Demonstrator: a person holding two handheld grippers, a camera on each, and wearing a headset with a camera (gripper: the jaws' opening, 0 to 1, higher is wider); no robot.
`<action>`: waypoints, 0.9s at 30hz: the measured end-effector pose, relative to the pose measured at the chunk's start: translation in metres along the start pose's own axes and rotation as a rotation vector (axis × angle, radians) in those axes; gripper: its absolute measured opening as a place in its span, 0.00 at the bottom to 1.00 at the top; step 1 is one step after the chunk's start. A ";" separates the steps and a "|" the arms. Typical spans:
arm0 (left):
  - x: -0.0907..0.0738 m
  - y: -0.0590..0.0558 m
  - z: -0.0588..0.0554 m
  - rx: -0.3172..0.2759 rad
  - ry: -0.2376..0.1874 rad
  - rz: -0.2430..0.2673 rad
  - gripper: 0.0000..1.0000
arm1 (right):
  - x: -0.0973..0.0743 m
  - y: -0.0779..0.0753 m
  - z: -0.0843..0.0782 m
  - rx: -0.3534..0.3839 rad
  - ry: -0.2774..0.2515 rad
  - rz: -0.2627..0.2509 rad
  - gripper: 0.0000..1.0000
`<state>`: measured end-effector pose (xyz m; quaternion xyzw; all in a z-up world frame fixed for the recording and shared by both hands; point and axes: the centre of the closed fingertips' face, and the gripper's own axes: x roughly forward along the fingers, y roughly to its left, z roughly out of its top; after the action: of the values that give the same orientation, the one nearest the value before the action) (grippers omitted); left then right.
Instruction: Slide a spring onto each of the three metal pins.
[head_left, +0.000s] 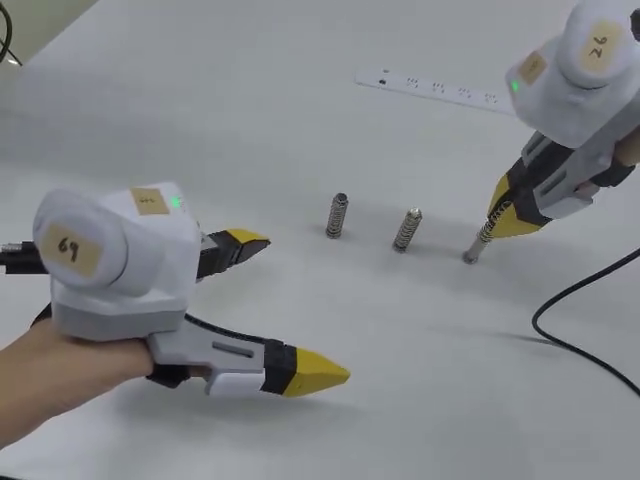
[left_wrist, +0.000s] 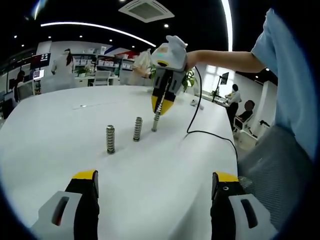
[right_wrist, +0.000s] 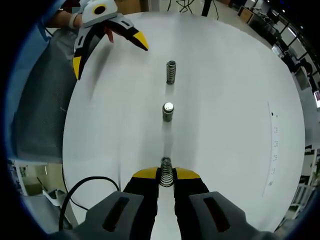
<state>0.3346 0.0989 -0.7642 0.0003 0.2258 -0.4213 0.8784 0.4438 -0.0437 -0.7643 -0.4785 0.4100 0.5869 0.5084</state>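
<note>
R tongs (head_left: 508, 218): jaws nearly shut, pinching third spring (head_left: 487, 231) at its upper coils. Spring sits partway down last pin (head_left: 470, 256); lower shank bare. L tongs (head_left: 305, 308): wide open, empty, low over counter (head_left: 200, 120), well apart. Middle spring (head_left: 407, 230) and end spring (head_left: 337, 215) stand on their pins.

Est. handling: light, slick wire; buckles sideways if squeezed. Grip mid-coil w/ light pressure, axis in line w/ pin.

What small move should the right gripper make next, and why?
Probably ease it downward: the right gripper has its fingers shut on the coiled metal spring high on the third slim metal pin, whose lower part looks bare. The other two pins already carry springs.
</note>
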 end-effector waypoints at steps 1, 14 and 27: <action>0.000 0.000 0.000 0.001 -0.001 0.001 0.92 | 0.001 0.000 0.000 0.000 -0.003 0.002 0.08; -0.001 0.002 -0.001 -0.010 -0.002 0.005 0.91 | 0.015 -0.001 -0.004 0.014 0.000 0.025 0.08; 0.000 0.003 -0.001 -0.016 -0.001 0.004 0.91 | 0.023 0.000 -0.006 0.015 0.008 0.036 0.08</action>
<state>0.3359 0.1008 -0.7660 -0.0064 0.2285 -0.4177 0.8794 0.4444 -0.0444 -0.7880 -0.4696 0.4250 0.5911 0.4994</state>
